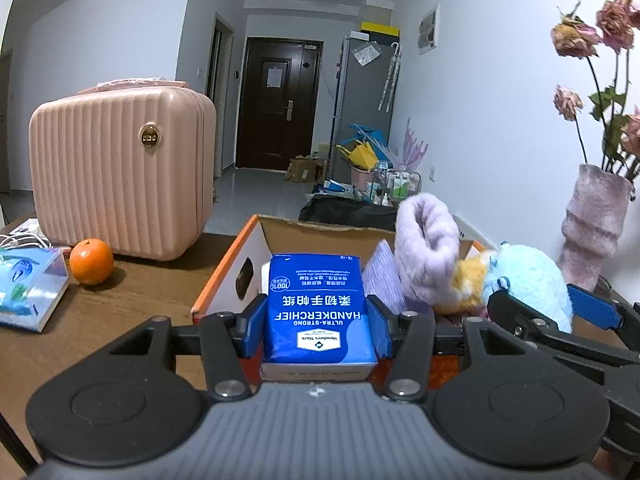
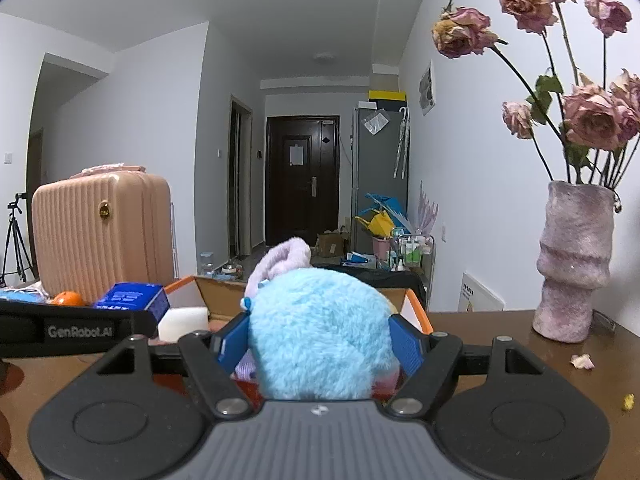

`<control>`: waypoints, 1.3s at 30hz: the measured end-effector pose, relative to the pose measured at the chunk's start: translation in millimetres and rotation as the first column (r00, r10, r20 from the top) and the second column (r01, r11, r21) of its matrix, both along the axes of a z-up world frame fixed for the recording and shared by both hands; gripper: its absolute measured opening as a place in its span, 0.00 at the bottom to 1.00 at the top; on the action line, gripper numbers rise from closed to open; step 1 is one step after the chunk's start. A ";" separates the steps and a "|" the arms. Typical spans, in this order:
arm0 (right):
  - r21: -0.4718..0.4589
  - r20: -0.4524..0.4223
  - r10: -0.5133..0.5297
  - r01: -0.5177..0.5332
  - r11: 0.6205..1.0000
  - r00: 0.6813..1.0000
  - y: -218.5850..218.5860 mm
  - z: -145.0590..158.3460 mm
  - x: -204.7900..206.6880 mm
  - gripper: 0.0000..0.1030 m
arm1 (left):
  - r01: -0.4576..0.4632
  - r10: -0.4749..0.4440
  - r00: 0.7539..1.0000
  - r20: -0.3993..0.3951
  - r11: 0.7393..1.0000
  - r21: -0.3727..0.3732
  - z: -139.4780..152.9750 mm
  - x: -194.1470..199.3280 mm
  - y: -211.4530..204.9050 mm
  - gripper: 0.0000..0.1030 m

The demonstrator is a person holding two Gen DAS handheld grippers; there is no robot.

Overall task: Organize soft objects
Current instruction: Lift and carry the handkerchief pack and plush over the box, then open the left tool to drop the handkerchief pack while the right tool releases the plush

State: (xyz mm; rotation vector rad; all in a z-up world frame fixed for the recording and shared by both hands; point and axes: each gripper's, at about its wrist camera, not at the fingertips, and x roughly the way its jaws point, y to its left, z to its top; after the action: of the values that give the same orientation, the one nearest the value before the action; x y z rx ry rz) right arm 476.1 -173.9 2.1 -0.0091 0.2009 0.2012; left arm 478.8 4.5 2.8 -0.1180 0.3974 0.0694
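Blue is the colour of both things being held. The left gripper (image 1: 318, 316) has its fingers (image 1: 256, 322) pinching a blue pack of paper handkerchiefs (image 1: 316, 308) from both sides. The pack sits over the near edge of the open cardboard box with orange edges (image 1: 224, 268), above something white and flat whose kind cannot be told. The right gripper (image 2: 320, 344) has its fingers (image 2: 406, 346) pressed into a fluffy light blue plush toy (image 2: 320, 332), which is also just above the box.

It looks like the putting-away step: both soft things are about to go in. A fuzzy lilac soft thing (image 1: 426, 248) and something yellow and fluffy (image 1: 470, 280) are already in the box, so there is not much room left. The next move probably calls for lowering each one into a free spot, then letting the fingers spread. The toy is squishy and may bounce back up. The pack could tip if it lands on the edge.

The brown wooden desk (image 1: 132, 304) also carries a pink ribbed hard case (image 1: 120, 172), a round orange fruit (image 1: 91, 261), a clear box with blue things in it (image 1: 30, 288) and a fuzzy pink vase of dried pink roses (image 2: 574, 260). A few fallen petals (image 2: 582, 361) lie near the vase. Behind is a white hallway with a dark brown door (image 1: 278, 102), a grey fridge (image 1: 364, 92) and many things on the floor.
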 end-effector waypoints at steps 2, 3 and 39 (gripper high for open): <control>0.003 0.005 0.004 -0.004 1.000 1.000 3.2 2.2 8.2 0.71 | -0.006 0.006 1.000 0.005 1.000 -0.003 2.0 8.0 1.2 0.51; 0.003 0.007 0.005 -0.005 1.000 1.000 4.5 3.2 11.7 0.71 | -0.009 0.009 1.000 0.008 1.000 -0.005 2.8 12.0 1.8 0.51; 0.038 -0.089 0.068 -0.065 0.997 0.994 11.5 21.6 130.8 0.83 | -0.082 0.082 0.996 -0.028 0.997 0.009 -8.2 127.9 16.4 0.81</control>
State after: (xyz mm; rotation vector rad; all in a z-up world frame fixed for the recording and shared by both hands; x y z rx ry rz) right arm 607.0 -162.5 23.7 0.0278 0.2873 0.2716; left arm 606.7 20.9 -5.4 -0.1254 0.4206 0.1536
